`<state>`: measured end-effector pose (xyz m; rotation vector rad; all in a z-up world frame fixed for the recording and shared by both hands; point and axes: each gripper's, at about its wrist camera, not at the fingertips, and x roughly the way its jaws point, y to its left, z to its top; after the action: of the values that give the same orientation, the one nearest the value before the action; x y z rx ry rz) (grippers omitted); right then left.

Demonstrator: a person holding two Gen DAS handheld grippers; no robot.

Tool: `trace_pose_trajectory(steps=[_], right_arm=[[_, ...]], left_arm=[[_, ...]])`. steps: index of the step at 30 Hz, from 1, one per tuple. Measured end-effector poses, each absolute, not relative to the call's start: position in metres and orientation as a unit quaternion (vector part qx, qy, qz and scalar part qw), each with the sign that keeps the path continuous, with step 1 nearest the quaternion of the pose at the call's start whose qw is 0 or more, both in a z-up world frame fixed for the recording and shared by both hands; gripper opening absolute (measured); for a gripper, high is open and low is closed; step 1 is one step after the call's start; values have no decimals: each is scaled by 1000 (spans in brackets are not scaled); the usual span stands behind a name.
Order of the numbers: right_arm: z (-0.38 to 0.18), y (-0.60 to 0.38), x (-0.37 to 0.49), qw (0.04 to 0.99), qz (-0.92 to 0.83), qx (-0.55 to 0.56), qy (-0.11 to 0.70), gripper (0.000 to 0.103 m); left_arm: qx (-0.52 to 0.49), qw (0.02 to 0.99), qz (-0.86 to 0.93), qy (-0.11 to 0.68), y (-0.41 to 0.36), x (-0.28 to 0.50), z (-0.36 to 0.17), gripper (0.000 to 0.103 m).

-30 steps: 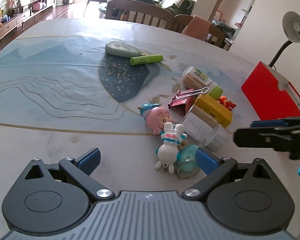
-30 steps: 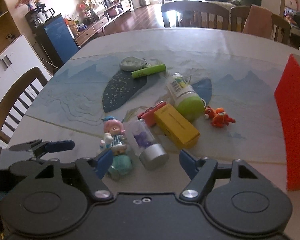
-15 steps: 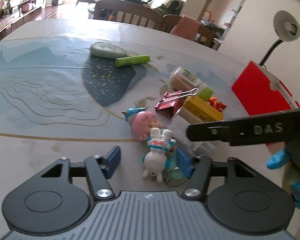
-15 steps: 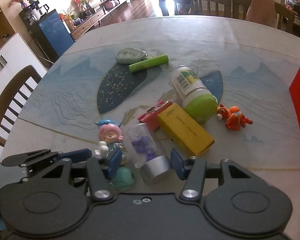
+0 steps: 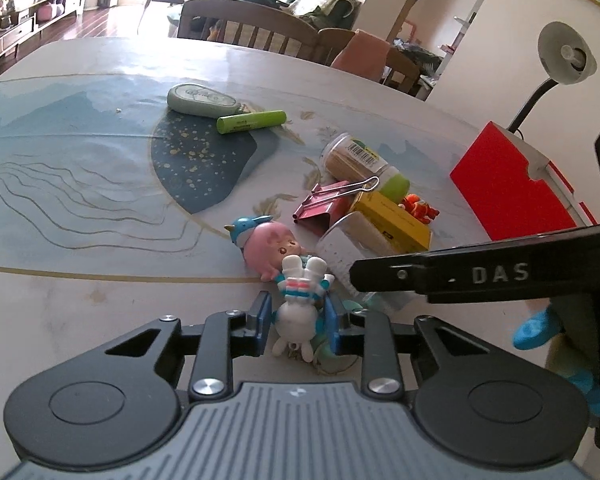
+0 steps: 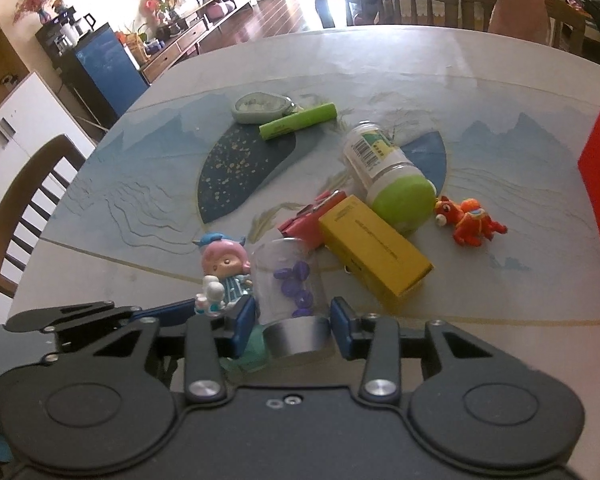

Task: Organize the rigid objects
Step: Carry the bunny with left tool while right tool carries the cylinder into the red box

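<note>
A white toy figure (image 5: 296, 316) with a striped band lies against a pink-haired doll (image 5: 270, 246) near the table's front edge. My left gripper (image 5: 296, 322) is closing around the white figure. Its blue pads stand just off each side, with a thin gap showing. A clear jar (image 6: 288, 280) with purple pieces and a silver lid lies between the pads of my right gripper (image 6: 293, 320), which is closing too. The right pad is at the lid and the left pad a sliver away. In the left wrist view one of the right gripper's black fingers (image 5: 440, 276) crosses in front of the jar.
Behind the jar lie a yellow box (image 6: 374, 256), a pink binder clip (image 5: 320, 204), a green-lidded jar (image 6: 388, 176) and an orange toy (image 6: 472, 222). Farther back are a green highlighter (image 5: 250, 121) and an oval case (image 5: 200, 98). A red box (image 5: 508, 188) stands at the right.
Both pairs of jaws have narrowed from wide open. The left now brackets the white figure and the right brackets the jar's lid. The right gripper's finger has slid across the left wrist view.
</note>
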<state>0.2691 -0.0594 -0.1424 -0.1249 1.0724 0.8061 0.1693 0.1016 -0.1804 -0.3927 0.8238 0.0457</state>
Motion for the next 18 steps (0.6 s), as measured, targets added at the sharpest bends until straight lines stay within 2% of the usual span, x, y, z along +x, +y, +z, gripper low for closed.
trace_pose_trajectory(steps=[18], right_arm=[[-78,-116,243,800,366,-34,474,40]], left_arm=[[-197,892,13,406,88,152,-125,27]])
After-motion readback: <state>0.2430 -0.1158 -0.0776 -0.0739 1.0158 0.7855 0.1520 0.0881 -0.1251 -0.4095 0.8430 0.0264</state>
